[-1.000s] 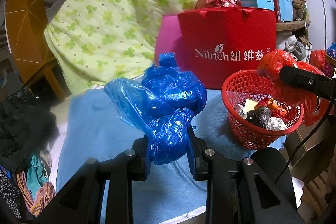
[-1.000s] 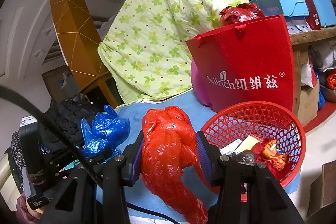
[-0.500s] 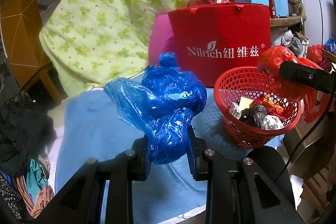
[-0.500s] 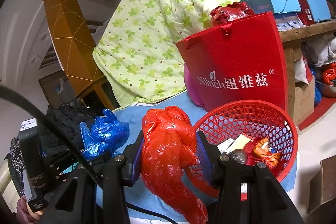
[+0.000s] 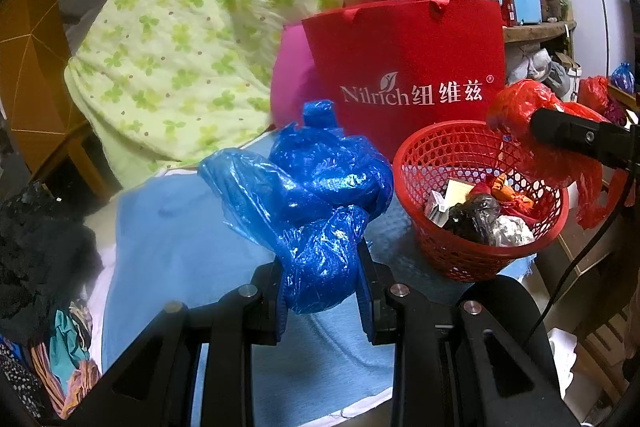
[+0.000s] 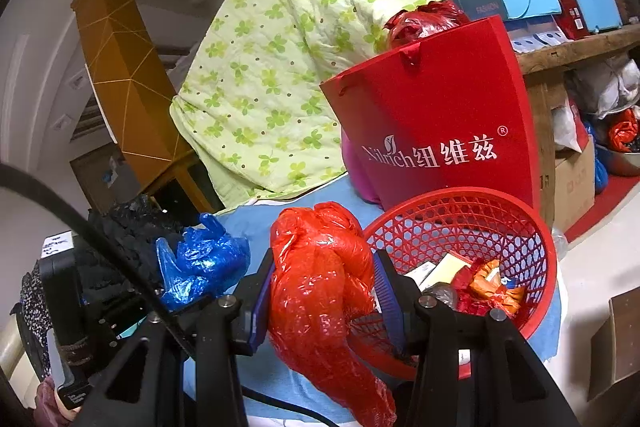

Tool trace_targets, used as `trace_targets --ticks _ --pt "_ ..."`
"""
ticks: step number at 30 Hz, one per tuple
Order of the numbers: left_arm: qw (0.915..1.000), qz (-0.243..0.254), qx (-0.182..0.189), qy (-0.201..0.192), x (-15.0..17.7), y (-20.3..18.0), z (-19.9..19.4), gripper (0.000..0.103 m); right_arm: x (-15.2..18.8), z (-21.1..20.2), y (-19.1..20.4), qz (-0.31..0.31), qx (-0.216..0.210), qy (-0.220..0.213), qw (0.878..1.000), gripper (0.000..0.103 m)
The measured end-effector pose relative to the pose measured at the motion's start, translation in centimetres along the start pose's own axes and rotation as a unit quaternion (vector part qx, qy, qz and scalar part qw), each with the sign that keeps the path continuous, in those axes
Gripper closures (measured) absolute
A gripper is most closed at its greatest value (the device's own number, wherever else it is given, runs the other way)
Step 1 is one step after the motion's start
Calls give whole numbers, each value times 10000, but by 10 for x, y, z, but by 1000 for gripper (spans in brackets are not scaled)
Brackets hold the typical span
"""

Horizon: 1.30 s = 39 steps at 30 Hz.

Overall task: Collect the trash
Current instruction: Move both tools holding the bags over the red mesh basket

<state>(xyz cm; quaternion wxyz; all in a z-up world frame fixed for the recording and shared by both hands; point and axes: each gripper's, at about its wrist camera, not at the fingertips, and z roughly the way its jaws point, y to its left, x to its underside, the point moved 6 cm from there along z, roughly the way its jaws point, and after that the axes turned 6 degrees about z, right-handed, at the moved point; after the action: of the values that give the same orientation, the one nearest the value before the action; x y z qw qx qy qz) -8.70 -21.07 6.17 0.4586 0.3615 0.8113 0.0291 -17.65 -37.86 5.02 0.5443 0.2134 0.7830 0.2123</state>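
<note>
My left gripper (image 5: pixel 323 287) is shut on a crumpled blue plastic bag (image 5: pixel 316 195), held above the blue cloth left of the red mesh basket (image 5: pixel 460 259). The blue bag also shows in the right wrist view (image 6: pixel 200 263). My right gripper (image 6: pixel 324 291) is shut on a crumpled red plastic bag (image 6: pixel 320 279), held at the left rim of the red basket (image 6: pixel 536 239). In the left wrist view the red bag (image 5: pixel 532 147) hangs over the basket's right rim. The basket holds several scraps of trash (image 5: pixel 480 215).
A red Nilrich paper bag (image 5: pixel 408 67) stands right behind the basket, with a pink bag (image 5: pixel 290 79) beside it. A green floral quilt (image 5: pixel 192 39) lies behind. Dark clothes (image 5: pixel 36 239) pile at the left. A blue cloth (image 5: pixel 168 251) covers the surface. A cardboard box (image 6: pixel 572 183) sits at the right.
Both grippers have drifted a little; the basket sits slightly further left in the left wrist view and closer under the red bag in the right wrist view. Both grips are unchanged.
</note>
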Motion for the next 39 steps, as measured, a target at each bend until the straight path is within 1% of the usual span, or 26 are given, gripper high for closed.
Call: trace_targets --ticks 27,39 --pt "9997 133 160 111 -2 -16 10 73 3 -3 -14 151 96 4 9998 54" --pt "9994 180 248 173 0 -24 14 73 1 -4 -29 320 168 -3 9993 54"
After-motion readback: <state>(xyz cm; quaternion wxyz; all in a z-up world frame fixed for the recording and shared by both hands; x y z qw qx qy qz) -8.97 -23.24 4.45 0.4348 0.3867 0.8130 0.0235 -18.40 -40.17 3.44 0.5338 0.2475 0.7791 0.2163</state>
